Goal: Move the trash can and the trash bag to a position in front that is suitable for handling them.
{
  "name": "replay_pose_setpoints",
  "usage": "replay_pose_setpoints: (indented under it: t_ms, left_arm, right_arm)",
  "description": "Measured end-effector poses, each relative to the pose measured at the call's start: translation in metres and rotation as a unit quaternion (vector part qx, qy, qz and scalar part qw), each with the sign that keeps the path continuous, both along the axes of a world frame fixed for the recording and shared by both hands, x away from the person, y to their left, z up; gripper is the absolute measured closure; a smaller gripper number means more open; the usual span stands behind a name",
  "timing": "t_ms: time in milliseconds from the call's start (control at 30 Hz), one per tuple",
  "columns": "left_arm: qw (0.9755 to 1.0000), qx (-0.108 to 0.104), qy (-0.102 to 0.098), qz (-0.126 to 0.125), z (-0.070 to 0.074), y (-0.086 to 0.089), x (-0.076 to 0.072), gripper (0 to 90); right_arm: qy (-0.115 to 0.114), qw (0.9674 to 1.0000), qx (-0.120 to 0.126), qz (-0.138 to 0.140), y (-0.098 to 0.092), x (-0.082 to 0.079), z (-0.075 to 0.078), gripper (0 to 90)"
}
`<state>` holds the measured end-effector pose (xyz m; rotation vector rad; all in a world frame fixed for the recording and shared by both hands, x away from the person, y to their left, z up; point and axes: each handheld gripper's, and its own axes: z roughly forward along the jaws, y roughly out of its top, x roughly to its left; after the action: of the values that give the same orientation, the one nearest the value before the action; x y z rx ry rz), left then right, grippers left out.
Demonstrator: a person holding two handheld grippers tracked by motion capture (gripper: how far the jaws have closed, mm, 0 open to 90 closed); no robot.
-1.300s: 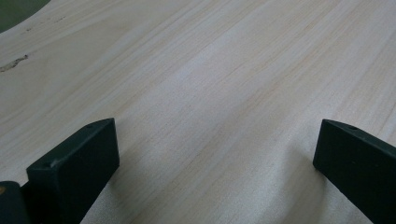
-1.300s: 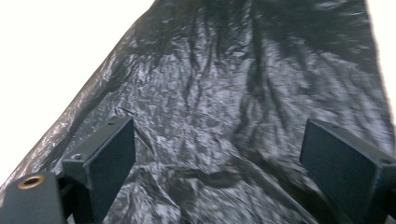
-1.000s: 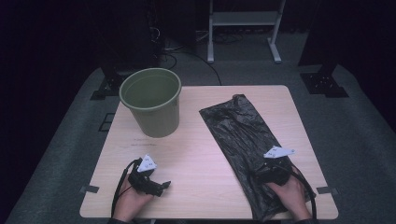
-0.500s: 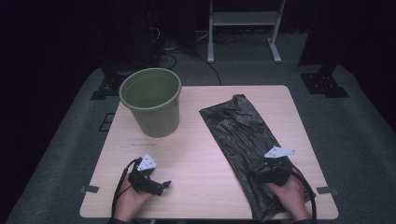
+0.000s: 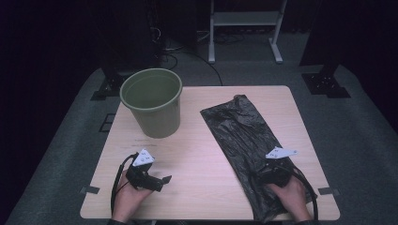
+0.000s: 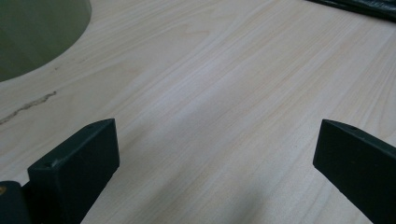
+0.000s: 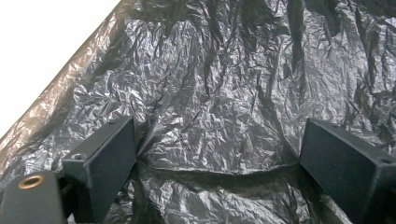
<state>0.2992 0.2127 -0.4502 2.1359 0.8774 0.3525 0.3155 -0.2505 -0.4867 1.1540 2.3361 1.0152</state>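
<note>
My right gripper sits jaws wide on the crinkled glossy black bag — left gripper gapes over smooth pale woodgrain table.

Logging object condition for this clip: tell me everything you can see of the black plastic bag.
The black plastic bag is thin, glossy, heavily crinkled film, lying flat and unopened on the right half of the table. It runs lengthwise from mid-table to the near edge, angled slightly. The right hand-held gripper rests on its near end, jaws spread wide and pressed into the film, a taut crease running between them. The green bucket stands apart to its left.
</note>
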Motion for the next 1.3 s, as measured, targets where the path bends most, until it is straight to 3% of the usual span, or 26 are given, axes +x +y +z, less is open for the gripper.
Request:
replay_pose_setpoints:
  t_ms: [1000, 1300]
  left_arm:
    - [0.9997, -0.014, -0.017, 0.01, 0.06, 0.008, 0.015, 0.0]
    - [0.9993, -0.02, -0.026, 0.018, 0.085, 0.012, 0.021, 0.0]
  right_arm:
    - [-0.001, 1.0, 0.0, -0.003, 0.0, 0.0, 0.0, 10.0]
    - [-0.001, 1.0, 0.0, -0.003, 0.0, 0.0, 0.0, 10.0]
